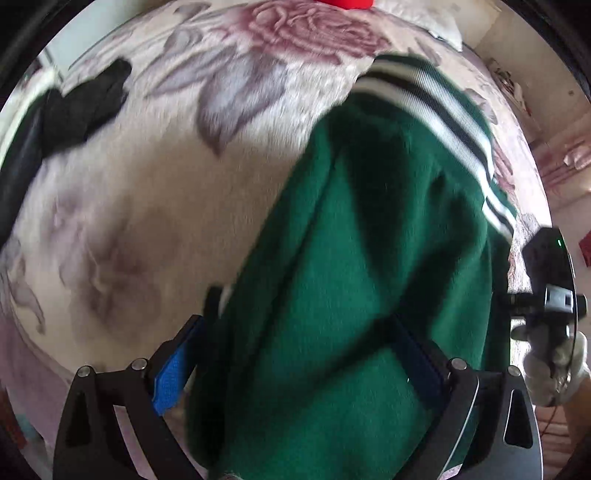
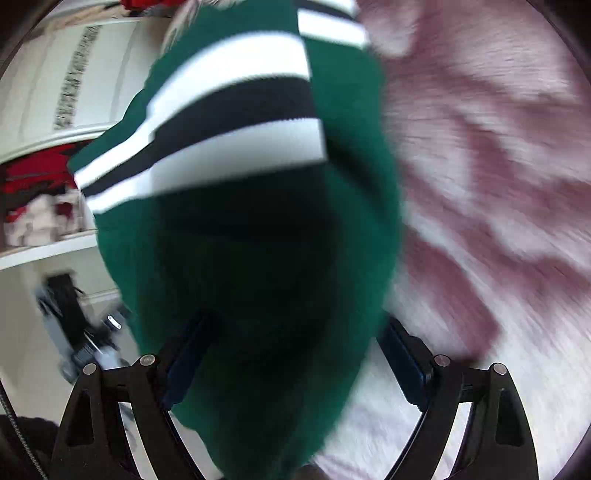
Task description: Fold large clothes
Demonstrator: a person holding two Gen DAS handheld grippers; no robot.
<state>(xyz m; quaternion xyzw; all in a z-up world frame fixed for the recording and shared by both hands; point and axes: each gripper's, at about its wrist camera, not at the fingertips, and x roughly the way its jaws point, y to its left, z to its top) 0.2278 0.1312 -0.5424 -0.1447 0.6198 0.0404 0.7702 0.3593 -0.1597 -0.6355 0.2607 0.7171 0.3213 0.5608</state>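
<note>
A dark green fleece garment with a white-and-black striped ribbed band lies bunched on a floral blanket. My left gripper points steeply down over it. Its blue pads stand wide apart, with green cloth lying loose between them. In the right wrist view the same garment fills the centre, its striped band at the top. My right gripper is open too, with cloth between its fingers but not pinched. A white-gloved hand holds the right tool at the frame's edge.
A black garment lies at the blanket's far left and something red at its far edge. A pillow sits at the back right. Beside the bed stand a white wardrobe and a shelf of red and white clothes.
</note>
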